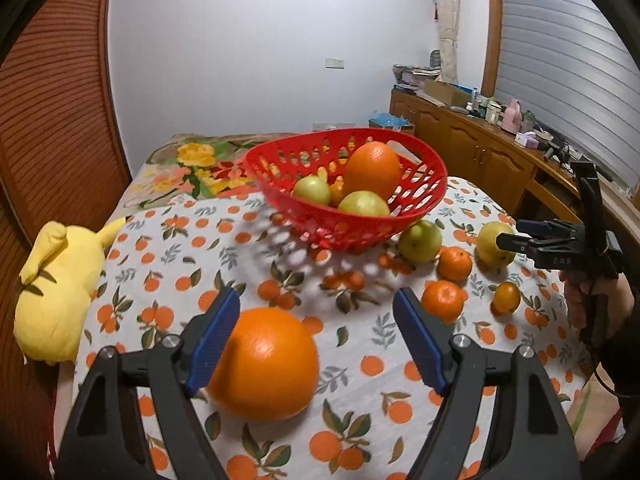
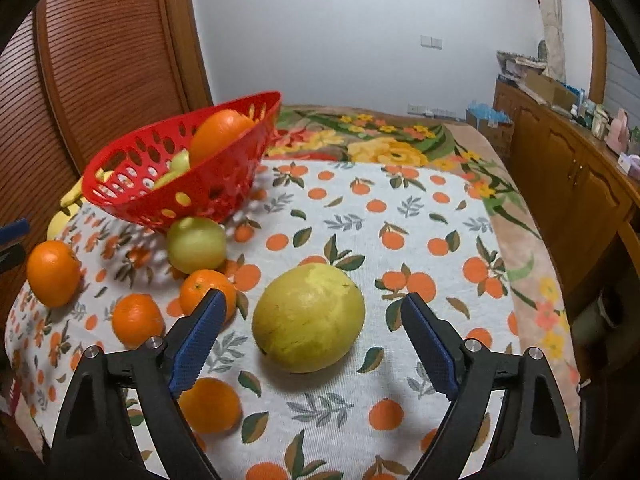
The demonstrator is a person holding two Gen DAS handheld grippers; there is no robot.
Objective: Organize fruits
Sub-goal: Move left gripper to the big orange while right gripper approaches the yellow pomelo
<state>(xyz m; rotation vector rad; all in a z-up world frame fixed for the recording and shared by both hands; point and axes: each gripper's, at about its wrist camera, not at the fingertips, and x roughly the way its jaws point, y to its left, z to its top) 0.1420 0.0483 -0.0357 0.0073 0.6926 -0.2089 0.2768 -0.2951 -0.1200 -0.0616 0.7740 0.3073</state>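
Note:
A red basket (image 1: 434,190) holds a big orange (image 1: 372,170) and two green fruits (image 1: 312,191); it also shows in the right wrist view (image 2: 224,188). My left gripper (image 1: 316,340) is open, with a large orange (image 1: 266,364) on the cloth between its fingers, close to the left pad. My right gripper (image 2: 314,340) is open around a yellow-green lemon-like fruit (image 2: 309,317). The right gripper also shows in the left wrist view (image 1: 510,238), next to that fruit (image 1: 490,246). A green fruit (image 1: 420,240), two mandarins (image 1: 454,264) and a small orange fruit (image 1: 506,297) lie loose.
A yellow plush toy (image 1: 56,292) lies at the table's left edge. A wooden cabinet (image 1: 480,152) with clutter stands on the right. A slatted wooden door (image 2: 120,48) is behind the basket. The fruit-print cloth (image 2: 400,220) covers the table over a floral blanket (image 2: 392,148).

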